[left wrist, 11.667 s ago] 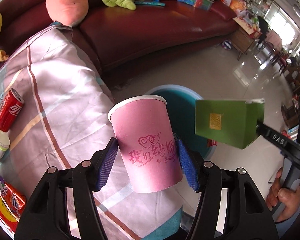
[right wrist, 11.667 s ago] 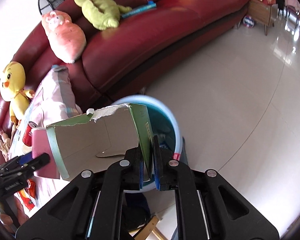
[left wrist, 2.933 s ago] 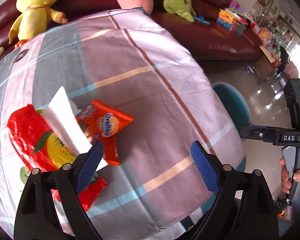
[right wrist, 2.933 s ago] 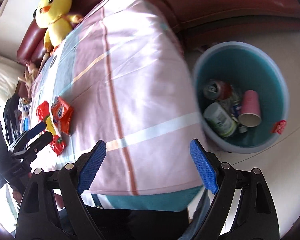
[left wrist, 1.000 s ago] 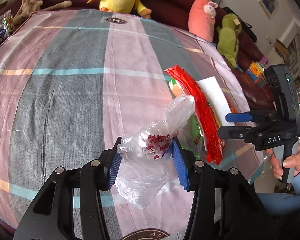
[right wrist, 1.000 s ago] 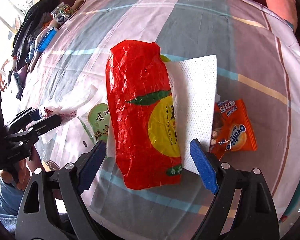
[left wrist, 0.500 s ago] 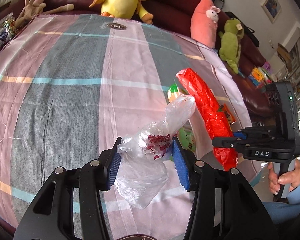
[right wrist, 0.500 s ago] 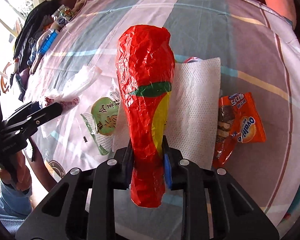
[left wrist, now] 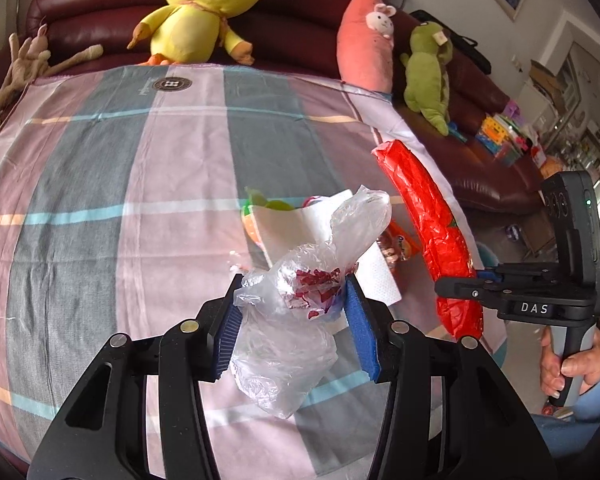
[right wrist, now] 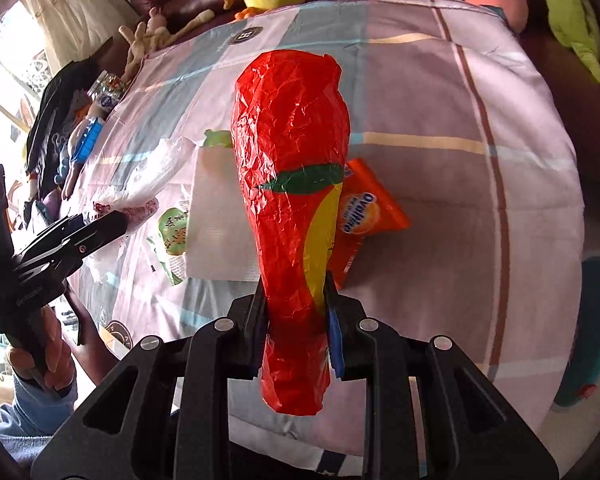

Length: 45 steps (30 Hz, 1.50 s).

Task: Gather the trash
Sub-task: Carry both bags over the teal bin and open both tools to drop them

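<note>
While the left gripper [left wrist: 294, 312] clamps a crumpled clear plastic bag [left wrist: 300, 304] between its blue pads, the left wrist view shows the bag lifted off the plaid tablecloth [left wrist: 100, 200], its twisted neck pointing up and away. Just beyond it lie a white napkin [left wrist: 296, 228] and an orange Ovaltine wrapper [left wrist: 400, 244]. To the right, the right gripper [left wrist: 466, 284] pinches a long red snack bag [left wrist: 428, 216] near its lower end, the bag's long axis rising up and to the far left. A sliver of the blue bin [left wrist: 487, 258] shows past the table's right edge.

From the right wrist view, the right gripper [right wrist: 296, 332] is closed on the red snack bag [right wrist: 296, 184], which stands nearly upright. Left on the table are the white napkin [right wrist: 220, 216], the Ovaltine wrapper [right wrist: 364, 216] and a green-printed wrapper [right wrist: 172, 232]. The blue bin [right wrist: 596, 320] sits beyond the cloth's right edge, so the right hand is judged nearer to it. At left, the left gripper [right wrist: 116, 216] grips its clear plastic bag [right wrist: 148, 184].
</note>
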Tool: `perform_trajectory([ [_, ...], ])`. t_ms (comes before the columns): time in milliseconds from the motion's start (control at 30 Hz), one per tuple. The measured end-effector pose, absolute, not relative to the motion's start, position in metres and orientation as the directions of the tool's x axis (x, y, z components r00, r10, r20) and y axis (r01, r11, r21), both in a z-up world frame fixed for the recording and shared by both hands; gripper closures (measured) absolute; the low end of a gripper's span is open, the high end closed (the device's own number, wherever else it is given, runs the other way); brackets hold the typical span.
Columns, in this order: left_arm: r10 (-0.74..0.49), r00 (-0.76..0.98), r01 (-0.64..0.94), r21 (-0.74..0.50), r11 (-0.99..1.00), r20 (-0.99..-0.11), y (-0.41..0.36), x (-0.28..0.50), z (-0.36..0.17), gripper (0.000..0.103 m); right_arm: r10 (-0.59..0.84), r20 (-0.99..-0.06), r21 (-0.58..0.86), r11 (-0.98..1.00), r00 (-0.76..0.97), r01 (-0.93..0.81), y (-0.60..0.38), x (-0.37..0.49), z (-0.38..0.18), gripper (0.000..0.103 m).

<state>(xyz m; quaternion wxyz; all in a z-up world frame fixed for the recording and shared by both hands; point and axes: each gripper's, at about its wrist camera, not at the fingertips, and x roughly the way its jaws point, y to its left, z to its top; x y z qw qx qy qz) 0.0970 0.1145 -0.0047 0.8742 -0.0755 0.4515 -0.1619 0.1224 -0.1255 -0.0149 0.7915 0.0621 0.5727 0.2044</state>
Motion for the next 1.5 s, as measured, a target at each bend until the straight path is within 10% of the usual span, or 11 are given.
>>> perform_trajectory([
  [900,-0.470,0.253,0.656,-0.207,0.726,-0.845,-0.235,0.122,-0.025,0.052,0.218,-0.891,0.376,0.847,0.398,0.377,-0.474,0.019,-0.063,0.076],
  [1500,-0.407,0.139,0.714,-0.193,0.673,-0.903,-0.361,0.139,-0.078,0.052,0.262,-0.896,0.415,0.781,0.358,0.466,-0.538,0.028,-0.115,0.073],
])
